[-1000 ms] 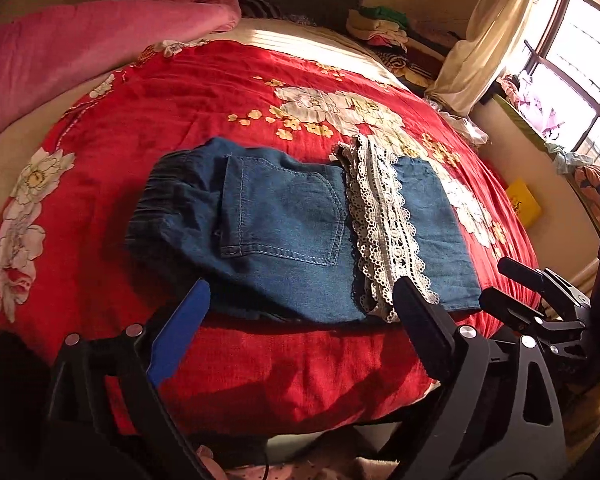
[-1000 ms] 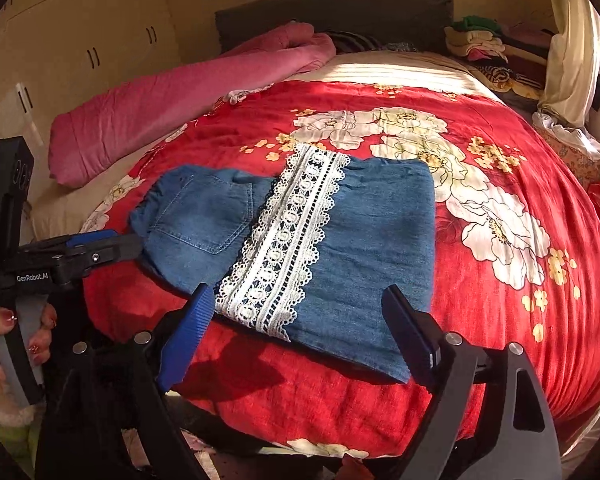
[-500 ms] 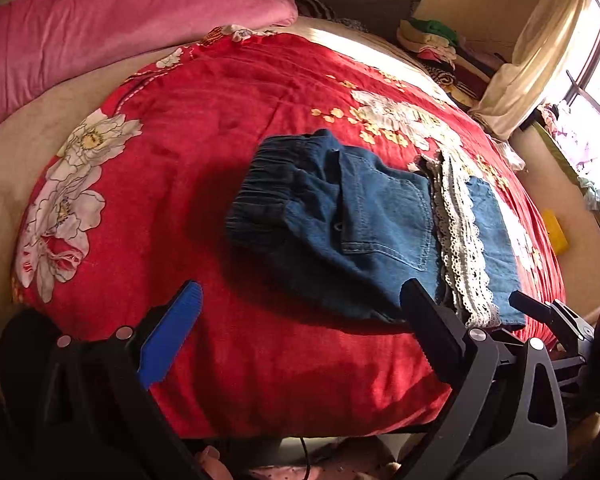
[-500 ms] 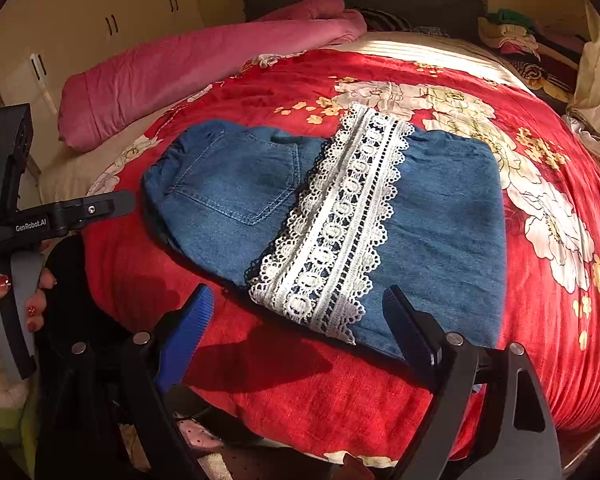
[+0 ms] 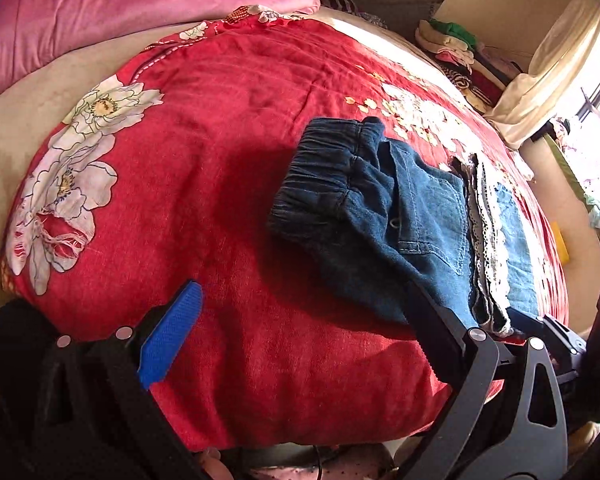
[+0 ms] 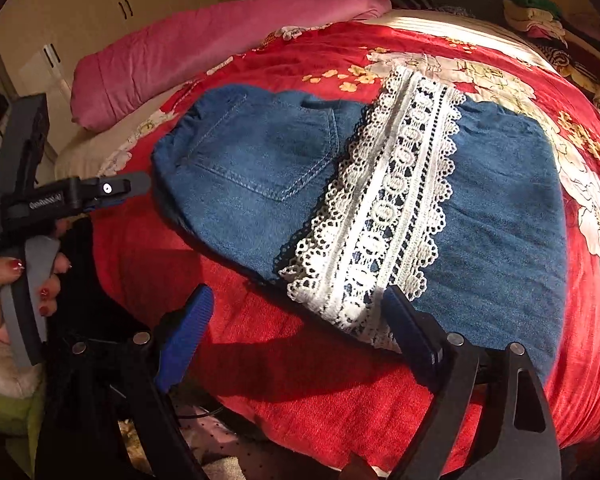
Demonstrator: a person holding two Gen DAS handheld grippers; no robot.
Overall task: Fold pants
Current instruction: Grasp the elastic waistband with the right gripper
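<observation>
Pants [image 6: 340,200] already folded into compact rectangle on bed [image 5: 220,160], lace trim [image 6: 380,220] on top. Left gripper [image 5: 300,340] and right gripper [image 6: 296,320]: fingers wide, holding nothing. Little left, perhaps final tidy.

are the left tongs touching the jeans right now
Apart. In the right wrist view the left tongs stop short of the jeans, with a strip of red bedspread between tip and waistband.

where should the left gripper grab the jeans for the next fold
Probably the gathered elastic waistband of the jeans, approached from the left gripper's own side: that thick, bunched edge faces it and sits raised off the red bedspread.
</observation>
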